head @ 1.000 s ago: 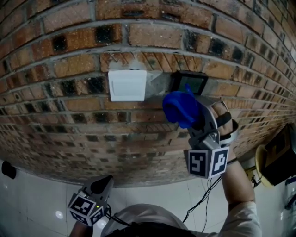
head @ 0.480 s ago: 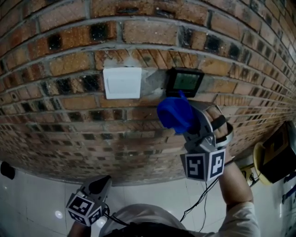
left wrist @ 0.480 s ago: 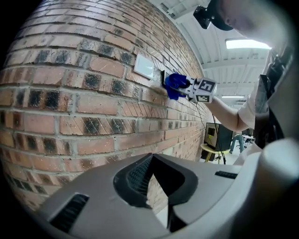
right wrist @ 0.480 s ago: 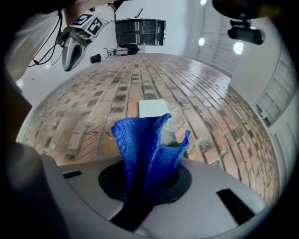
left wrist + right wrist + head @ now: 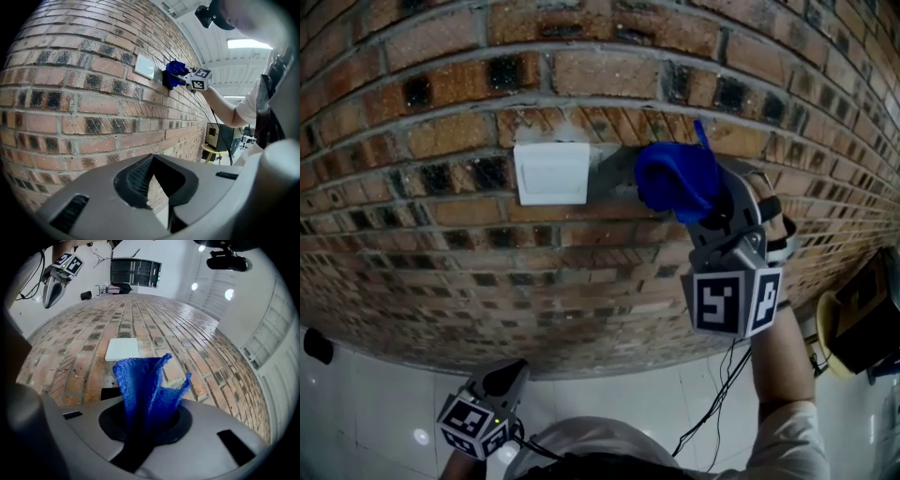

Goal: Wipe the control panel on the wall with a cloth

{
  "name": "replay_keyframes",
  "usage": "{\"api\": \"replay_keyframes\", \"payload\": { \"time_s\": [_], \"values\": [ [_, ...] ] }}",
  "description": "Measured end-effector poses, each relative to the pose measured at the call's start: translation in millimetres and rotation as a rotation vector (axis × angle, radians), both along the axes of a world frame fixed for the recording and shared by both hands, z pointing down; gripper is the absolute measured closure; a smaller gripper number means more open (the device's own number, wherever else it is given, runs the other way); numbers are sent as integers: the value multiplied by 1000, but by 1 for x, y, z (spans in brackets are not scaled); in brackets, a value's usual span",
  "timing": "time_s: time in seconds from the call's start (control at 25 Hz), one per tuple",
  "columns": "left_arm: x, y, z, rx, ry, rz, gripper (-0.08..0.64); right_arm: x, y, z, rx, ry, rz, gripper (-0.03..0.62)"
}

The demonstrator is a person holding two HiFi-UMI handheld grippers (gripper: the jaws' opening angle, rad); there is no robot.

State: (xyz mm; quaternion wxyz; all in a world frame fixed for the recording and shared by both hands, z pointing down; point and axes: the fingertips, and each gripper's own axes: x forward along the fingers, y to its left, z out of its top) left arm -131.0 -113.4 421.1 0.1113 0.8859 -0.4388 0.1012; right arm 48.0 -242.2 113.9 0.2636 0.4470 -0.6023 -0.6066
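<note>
Blue cloth [image 5: 673, 176], crumpled, one corner standing up, lies against the brick wall [image 5: 441, 234] at upper centre-right. It covers most of the dark control panel [image 5: 110, 393], beside a white switch plate [image 5: 551, 172]. The right hand-held gripper [image 5: 701, 199] clamps the cloth. The left hand-held gripper [image 5: 508, 375], lower left, has its jaws together and holds nothing.

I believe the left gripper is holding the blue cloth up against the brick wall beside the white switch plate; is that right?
Not quite: it is the right gripper that holds the blue cloth against the brick wall beside the white switch plate, as the right gripper view shows. The left gripper hangs low with nothing between its jaws.
</note>
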Motion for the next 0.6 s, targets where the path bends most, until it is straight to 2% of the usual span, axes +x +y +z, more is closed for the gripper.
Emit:
{"api": "replay_keyframes", "payload": {
  "time_s": [0.36, 0.6],
  "values": [
    [1, 3, -3, -1, 5, -6, 559, 1, 2, 39, -37, 38, 22, 503],
    [3, 5, -1, 0, -8, 2, 558, 2, -9, 100, -132, 53, 27, 503]
  ]
}}
